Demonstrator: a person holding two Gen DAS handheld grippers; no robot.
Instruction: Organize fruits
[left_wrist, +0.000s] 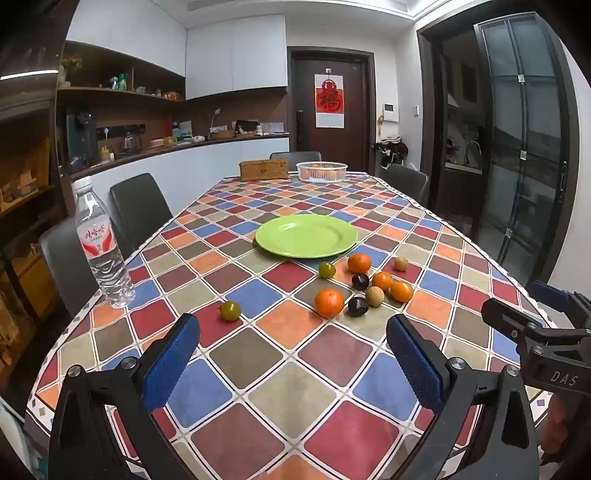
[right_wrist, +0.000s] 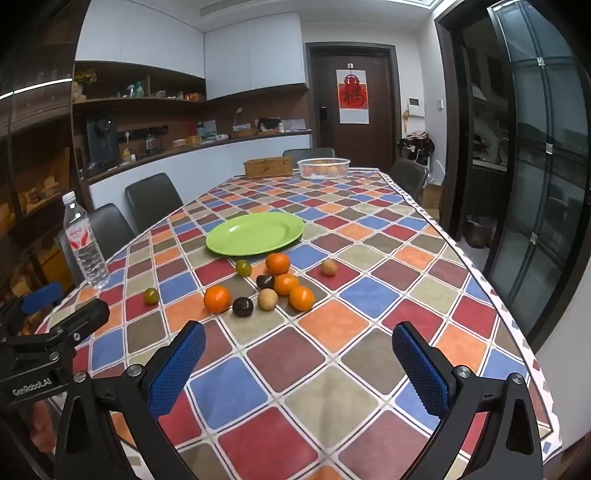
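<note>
An empty green plate (left_wrist: 306, 236) (right_wrist: 255, 233) lies mid-table on the checkered cloth. In front of it sit several loose fruits: oranges (left_wrist: 328, 302) (right_wrist: 217, 299), two dark plums (left_wrist: 357, 306) (right_wrist: 242, 306), tan round fruits (left_wrist: 375, 296) (right_wrist: 267, 299) and two green ones (left_wrist: 231, 311) (right_wrist: 151, 295). My left gripper (left_wrist: 291, 362) is open and empty, above the cloth short of the fruits. My right gripper (right_wrist: 299, 369) is open and empty, likewise short of them. Each gripper shows at the edge of the other's view.
A water bottle (left_wrist: 101, 243) (right_wrist: 84, 245) stands at the table's left edge. A white basket (left_wrist: 321, 171) (right_wrist: 323, 168) holding oranges and a wicker box (left_wrist: 263, 169) (right_wrist: 268, 167) stand at the far end. Dark chairs surround the table.
</note>
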